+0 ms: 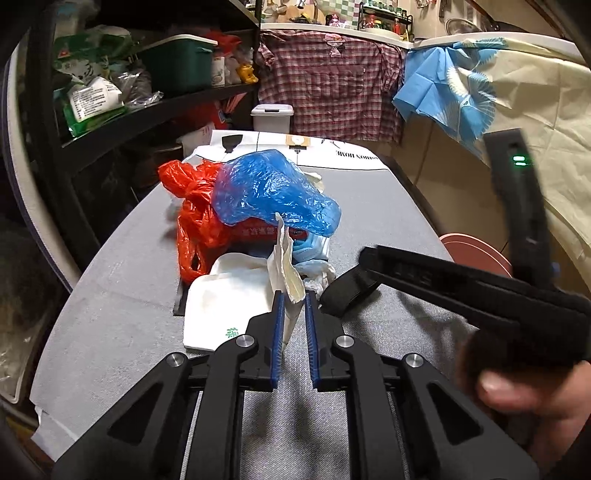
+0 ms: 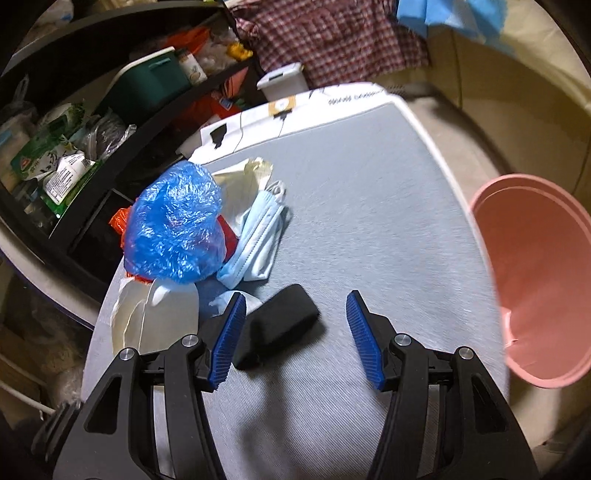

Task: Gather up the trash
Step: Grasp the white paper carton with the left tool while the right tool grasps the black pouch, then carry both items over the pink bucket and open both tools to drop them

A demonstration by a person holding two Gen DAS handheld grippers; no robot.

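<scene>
Blue crinkled bag (image 2: 173,225), red-orange bag (image 1: 195,218), pale blue mask (image 2: 258,240), pink bucket (image 2: 543,280), grey tabletop (image 2: 369,206), red-and-white plaid shirt (image 1: 328,85).

A cluttered home, probably beside a kitchen: packed storage shelves (image 1: 110,92), a hanging plaid shirt (image 1: 328,85), condiment jars (image 1: 384,22) on a tiled counter.

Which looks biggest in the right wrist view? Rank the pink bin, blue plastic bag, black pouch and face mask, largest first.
1. Pink bin, though cut off at the frame edge.
2. Blue plastic bag.
3. Black pouch and face mask look about alike; the pouch lies nearer the camera, so I won't rank them.
</scene>
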